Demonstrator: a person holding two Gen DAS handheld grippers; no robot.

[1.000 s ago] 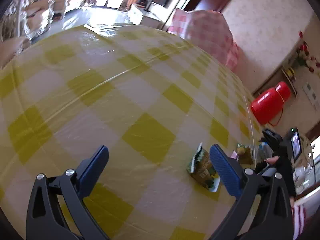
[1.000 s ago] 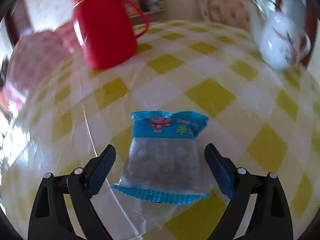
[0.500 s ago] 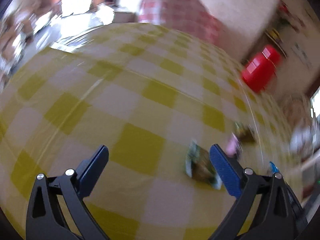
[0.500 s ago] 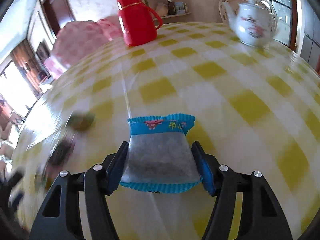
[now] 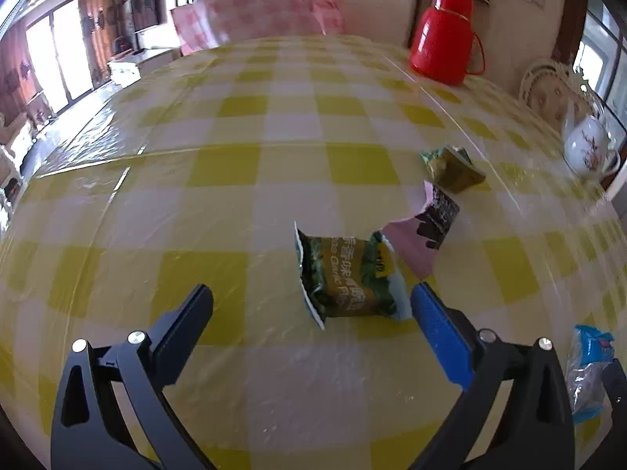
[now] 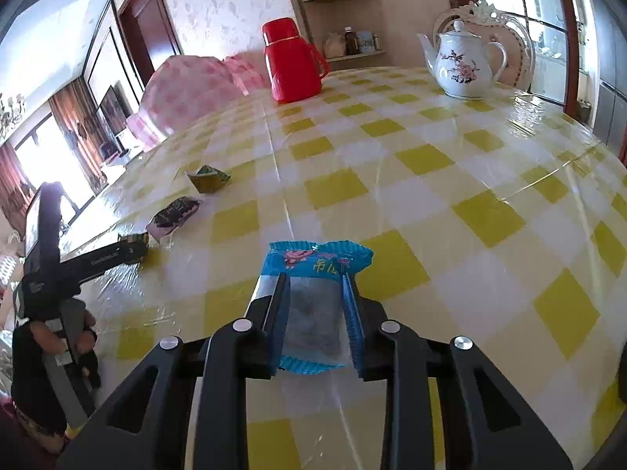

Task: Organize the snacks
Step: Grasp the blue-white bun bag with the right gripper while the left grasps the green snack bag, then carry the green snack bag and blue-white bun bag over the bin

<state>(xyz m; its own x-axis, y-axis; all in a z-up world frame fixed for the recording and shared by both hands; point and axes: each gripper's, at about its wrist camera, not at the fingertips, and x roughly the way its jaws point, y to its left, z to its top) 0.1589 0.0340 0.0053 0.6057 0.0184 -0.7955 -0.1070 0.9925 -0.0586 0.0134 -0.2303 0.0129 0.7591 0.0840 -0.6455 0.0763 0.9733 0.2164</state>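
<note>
Right tool (image 6: 315,305): we are just closing on the blue snack packet (image 6: 315,262), pads pressing it | left tool (image 5: 311,305): we are holding it apart; green packet (image 5: 347,276) at its 1 o'clock on the table (image 5: 235,196)

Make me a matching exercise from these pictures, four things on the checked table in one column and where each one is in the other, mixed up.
1. blue snack packet
2. green snack packet
3. red flask
4. white teapot

a. standing by the pink cover
b. lying by the open left hand-held gripper
c. clamped in the right hand-held gripper
d. before the white chair

Pairs: 1-c, 2-b, 3-a, 4-d
</note>
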